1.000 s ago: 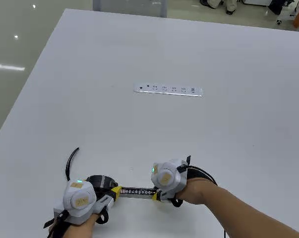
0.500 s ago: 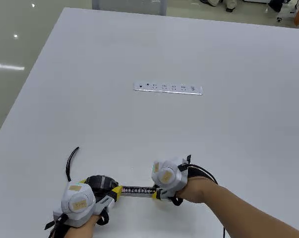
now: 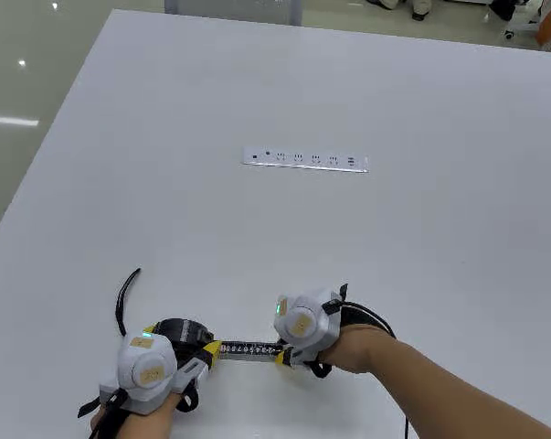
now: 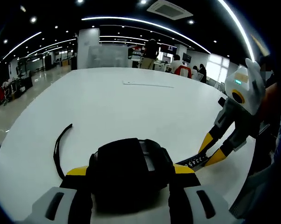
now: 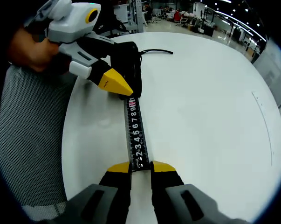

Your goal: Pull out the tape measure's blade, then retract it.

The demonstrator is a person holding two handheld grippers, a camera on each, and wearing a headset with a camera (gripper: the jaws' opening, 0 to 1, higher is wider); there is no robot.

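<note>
Blade slightly shorter in right claw

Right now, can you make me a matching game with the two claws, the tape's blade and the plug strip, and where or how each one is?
Things:
1. left claw
2. right claw
3. plug strip
4. blade

Place or state:
A. lies by itself far out on the table
B. shut on the black case
C. partly pulled out, numbers facing up
D. shut on the blade's end

Pairs: 1-B, 2-D, 3-A, 4-C
</note>
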